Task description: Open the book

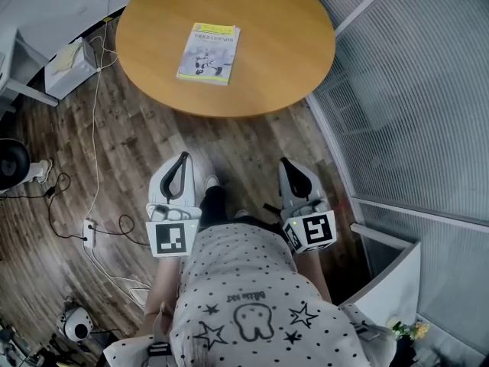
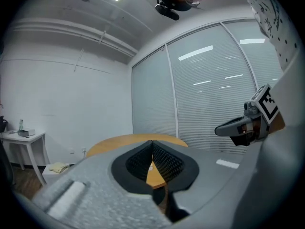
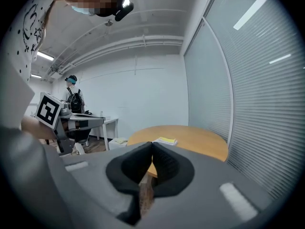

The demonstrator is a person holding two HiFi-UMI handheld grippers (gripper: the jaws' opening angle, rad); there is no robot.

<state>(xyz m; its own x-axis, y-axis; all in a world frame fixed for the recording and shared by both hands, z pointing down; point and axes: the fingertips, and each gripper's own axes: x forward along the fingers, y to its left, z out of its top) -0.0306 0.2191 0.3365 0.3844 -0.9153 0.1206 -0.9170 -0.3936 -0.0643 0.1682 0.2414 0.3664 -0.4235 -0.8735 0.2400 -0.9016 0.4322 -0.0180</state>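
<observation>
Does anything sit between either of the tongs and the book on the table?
Nothing visible does. The book lies closed and alone on the table. Between it and the left tongs and right tongs, both shut and empty, there is only floor and tabletop.

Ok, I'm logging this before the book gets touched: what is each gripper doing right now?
Left gripper: closed, holding nothing.
Right gripper: closed, holding nothing.
</observation>
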